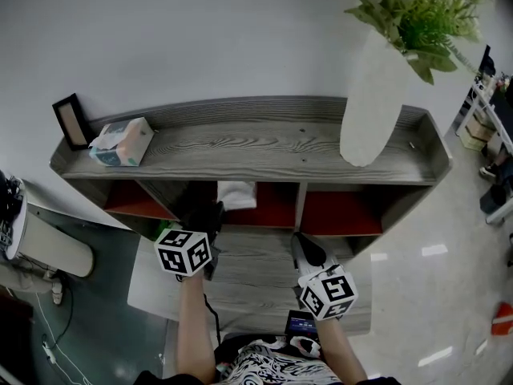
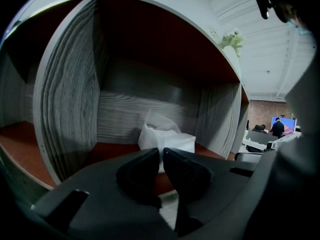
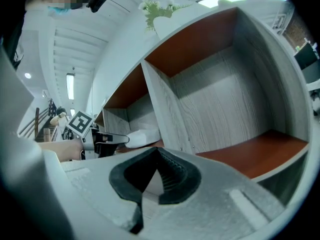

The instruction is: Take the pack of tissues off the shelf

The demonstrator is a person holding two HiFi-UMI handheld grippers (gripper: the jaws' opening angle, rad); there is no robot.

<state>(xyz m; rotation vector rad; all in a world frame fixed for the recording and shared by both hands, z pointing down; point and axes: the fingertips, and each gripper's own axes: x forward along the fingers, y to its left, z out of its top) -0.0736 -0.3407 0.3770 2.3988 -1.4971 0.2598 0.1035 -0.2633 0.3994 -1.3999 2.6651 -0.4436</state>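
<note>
Nearest the camera, the person's forearms [image 1: 192,327] reach fwd, one claw each. The right claw [image 1: 300,241] [image 3: 158,151] sits in front of the upright btwn the middle and right-hand compartments, outside the unit. Its pads meet at the tips w/ nothing btwn them.

The left claw [image 1: 215,213] [image 2: 161,151] is a bit further in, at the mouth of the middle compartment. Its jaws are narrow, down to a thin slit, and seem to pinch the near edge of the white soft plastic-wrapped pack of tissues [image 1: 236,195] [image 2: 167,136] [image 3: 142,135]. White shows through the slit.

The pack lies on the red-brown floor of that middle compartment, approx central and clear of both side walls, w/ its wrapper crumpled up at the top.

Around it is the grey wood-grain shelf unit [image 1: 264,144] [image 2: 70,84] [image 3: 165,114], three red-lined compartments in a row under one top board. On that board at far left stands a small dark picture frame [image 1: 70,121], w/ a pale blue-printed soft pack [image 1: 122,143] just beside it. At right stands a tall white vase [image 1: 369,103] of green leaves. Behind all is a plain white wall [image 1: 200,30].
</note>
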